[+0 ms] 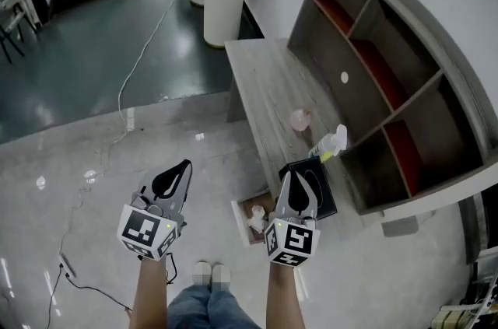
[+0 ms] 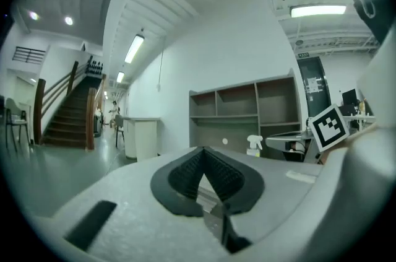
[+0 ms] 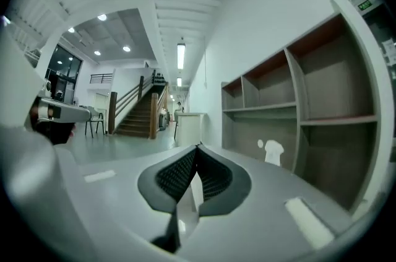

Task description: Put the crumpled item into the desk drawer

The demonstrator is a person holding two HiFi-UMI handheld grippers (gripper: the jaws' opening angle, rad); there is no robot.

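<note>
There are 2 claws, 1 desk (image 1: pixel 264 86), 1 spray bottle (image 1: pixel 333 142), 1 black box (image 1: pixel 327 189) and 1 pink lump (image 1: pixel 300 119). The 1 drawer (image 1: pixel 236 214) is open, and a white crumpled thing (image 1: pixel 257 220) lies in it. The left claw (image 1: pixel 185 164) is closed tight and holds nothing. The right claw (image 1: pixel 295 175) is closed tight too, with nothing in it.

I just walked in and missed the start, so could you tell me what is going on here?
A person stands at the wooden desk with a gripper in each hand. The left gripper and right gripper are both shut and empty. The desk drawer is pulled open, and a white crumpled item seems to lie inside it.
</note>
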